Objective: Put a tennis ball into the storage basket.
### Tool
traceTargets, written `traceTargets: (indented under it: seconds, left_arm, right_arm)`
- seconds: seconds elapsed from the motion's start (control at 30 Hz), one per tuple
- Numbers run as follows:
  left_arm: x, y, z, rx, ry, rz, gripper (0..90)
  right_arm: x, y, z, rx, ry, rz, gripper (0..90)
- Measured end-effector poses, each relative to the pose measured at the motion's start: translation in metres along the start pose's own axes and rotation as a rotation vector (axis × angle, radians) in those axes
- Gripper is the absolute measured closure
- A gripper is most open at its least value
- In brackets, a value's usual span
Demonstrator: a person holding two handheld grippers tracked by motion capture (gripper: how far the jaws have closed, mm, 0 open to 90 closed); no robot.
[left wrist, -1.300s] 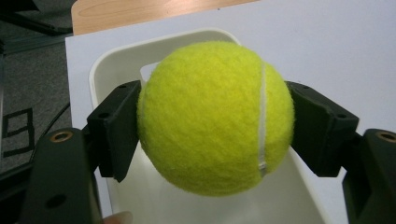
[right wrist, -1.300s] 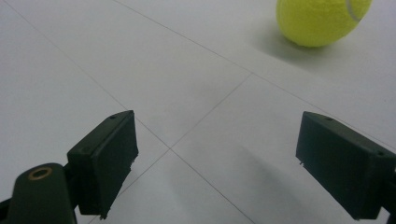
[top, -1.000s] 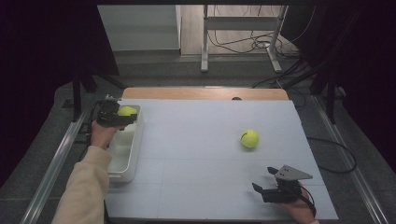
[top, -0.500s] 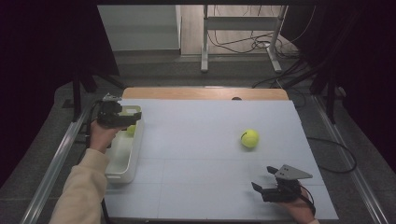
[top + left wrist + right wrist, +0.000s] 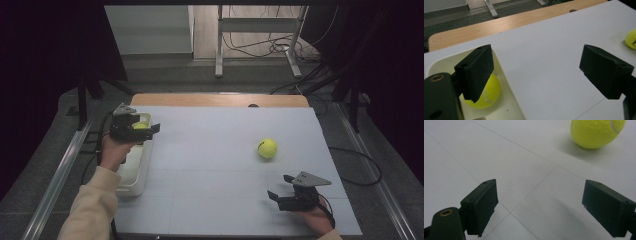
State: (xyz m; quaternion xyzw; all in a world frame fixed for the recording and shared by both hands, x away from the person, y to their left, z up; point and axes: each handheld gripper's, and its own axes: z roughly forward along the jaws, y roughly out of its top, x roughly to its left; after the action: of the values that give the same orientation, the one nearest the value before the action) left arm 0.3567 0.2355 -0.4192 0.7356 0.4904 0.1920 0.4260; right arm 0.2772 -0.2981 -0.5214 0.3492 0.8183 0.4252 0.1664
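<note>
Looking down from the high view, I have the left gripper [image 5: 142,127] poised over the far end of the white bin [image 5: 134,172] at the counter's left edge, its jaws spread wide with nothing between them. One tennis ball [image 5: 482,93] lies in the bin just below and behind the left jaw, as the left gripper view shows; whether the jaw brushes it I cannot tell. The second tennis ball [image 5: 267,148] sits loose on the white counter [image 5: 210,165], toward the right edge and about midway between the near and far edges. The right gripper [image 5: 286,189] rests low near the near right corner, jaws equally wide apart and holding nothing, with that ball ahead of it and well apart, as seen in the right gripper view [image 5: 596,132].

I judge the ball light, springy and felt-covered, so it should grip well yet roll off at a nudge. Taking it across its widest part, jaws level with its middle, looks safest. Being round, it has no long axis and points nowhere; only its pale seam curves across the right side in the right gripper view.
</note>
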Motion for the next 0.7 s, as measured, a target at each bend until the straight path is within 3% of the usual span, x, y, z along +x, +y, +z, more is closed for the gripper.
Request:
traceTargets:
  seconds: [0.7]
  left_arm:
    - [-0.045,-0.004,-0.004,-0.057,-0.111,0.061,13.3]
  right_arm:
    - [-0.002,-0.002,-0.006,-0.021,-0.001,0.017,14.0]
